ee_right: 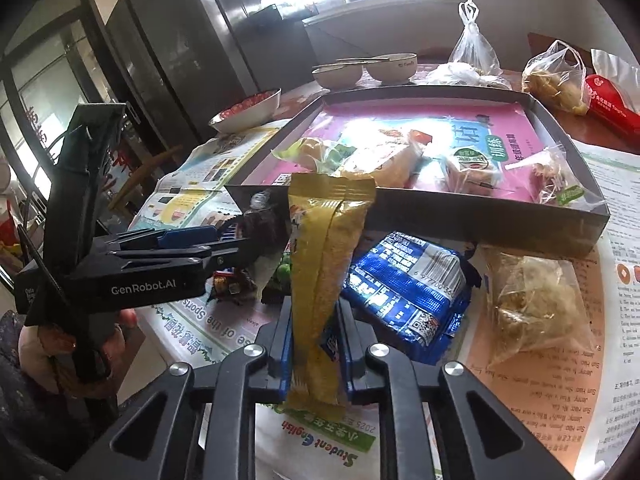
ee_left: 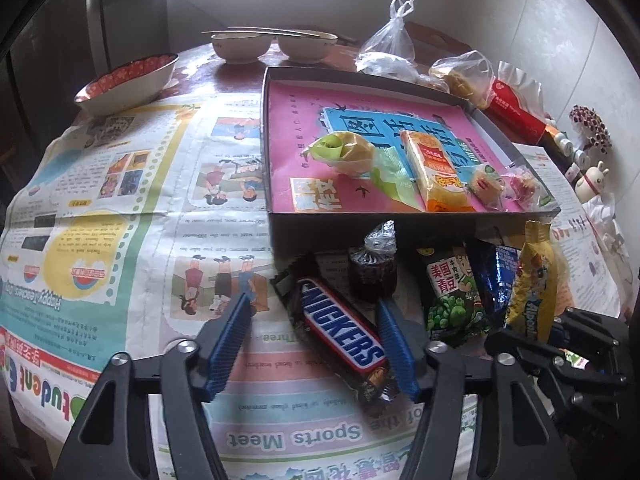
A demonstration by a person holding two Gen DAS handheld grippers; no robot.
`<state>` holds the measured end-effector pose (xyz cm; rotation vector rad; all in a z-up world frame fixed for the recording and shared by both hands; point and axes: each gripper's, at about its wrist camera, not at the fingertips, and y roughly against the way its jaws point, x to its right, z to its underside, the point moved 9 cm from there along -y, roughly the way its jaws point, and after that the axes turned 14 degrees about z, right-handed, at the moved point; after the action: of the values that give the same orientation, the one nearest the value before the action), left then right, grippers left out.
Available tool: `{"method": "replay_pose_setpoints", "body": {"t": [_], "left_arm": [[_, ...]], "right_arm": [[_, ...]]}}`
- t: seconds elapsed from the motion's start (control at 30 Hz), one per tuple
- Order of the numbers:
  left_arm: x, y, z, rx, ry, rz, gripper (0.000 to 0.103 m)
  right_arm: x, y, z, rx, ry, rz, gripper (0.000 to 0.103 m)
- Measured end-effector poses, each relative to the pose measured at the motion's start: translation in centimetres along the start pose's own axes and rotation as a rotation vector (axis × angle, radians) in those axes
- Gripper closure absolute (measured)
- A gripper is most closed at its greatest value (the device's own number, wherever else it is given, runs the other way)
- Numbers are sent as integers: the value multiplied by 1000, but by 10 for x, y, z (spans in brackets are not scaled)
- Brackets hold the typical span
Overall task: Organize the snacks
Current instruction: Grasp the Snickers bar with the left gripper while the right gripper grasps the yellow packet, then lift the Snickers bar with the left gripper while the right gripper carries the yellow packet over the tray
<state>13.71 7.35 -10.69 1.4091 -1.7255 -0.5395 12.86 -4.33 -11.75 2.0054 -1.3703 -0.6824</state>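
A Snickers bar [ee_left: 340,336] lies on the newspaper between the blue fingers of my left gripper [ee_left: 313,301]. The jaws stand apart, the left pad well clear of the bar, so the gripper is open. My right gripper [ee_right: 316,308] is shut on a yellow snack packet [ee_right: 328,248], held upright in front of the shallow dark box [ee_right: 480,216]. That packet [ee_left: 532,280] also shows at the right in the left wrist view. Several wrapped snacks lie in the box [ee_left: 360,228] on a pink cover. A dark wrapped sweet [ee_left: 374,276], a green pea pack [ee_left: 456,296] and a blue pack [ee_right: 408,292] lie before the box.
A clear bag of pale snacks [ee_right: 528,304] lies right of the blue pack. Behind the box stand two ceramic bowls [ee_left: 240,46] with chopsticks, a steel bowl [ee_left: 128,84], plastic bags [ee_left: 388,52] and a red pack [ee_left: 516,108]. A hand [ee_right: 80,344] holds the left gripper.
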Motion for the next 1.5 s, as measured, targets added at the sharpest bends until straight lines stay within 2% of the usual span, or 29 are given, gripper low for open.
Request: {"method": "replay_pose_setpoints", "body": {"t": [0.03,0.07,0.1,0.27,0.37,0.47,0.5,0.53,0.57,0.87,1.27,1.5], "left_arm": [[-1,1,1,0,0,-1,54],[-4,3,1,-2,-2,-4,59],[-6,5,2,-5,1,0,60],[-11,9,5,-15,35,-4,60],[-5,6,7,-19,8,-49,55],[-1,3,7,-8,-30,-99,54],[-1,2,6,-3,-36,-103,57],[-2,3,5,10,-33,-113,71],[-4,5,4,21,-17,-105,74],[-4,20,-5,69,23,-25,74],[-5,42,-25,148,51,7,74],[-1,44,-34,163,55,23,74]], "right_arm": [[0,0,0,1,1,1,84],[0,0,0,2,3,4,84],[0,0,0,2,7,9,84],[-3,-2,0,-2,22,23,84],[-5,-5,-1,-6,32,32,84],[-9,-6,-3,-2,40,35,84],[-11,-6,-4,2,47,37,85],[-11,-6,-5,6,48,36,85],[-11,-6,-5,6,48,34,86],[-5,3,-16,45,24,22,87],[1,14,-40,101,2,24,88],[3,18,-51,120,-10,26,88]]}}
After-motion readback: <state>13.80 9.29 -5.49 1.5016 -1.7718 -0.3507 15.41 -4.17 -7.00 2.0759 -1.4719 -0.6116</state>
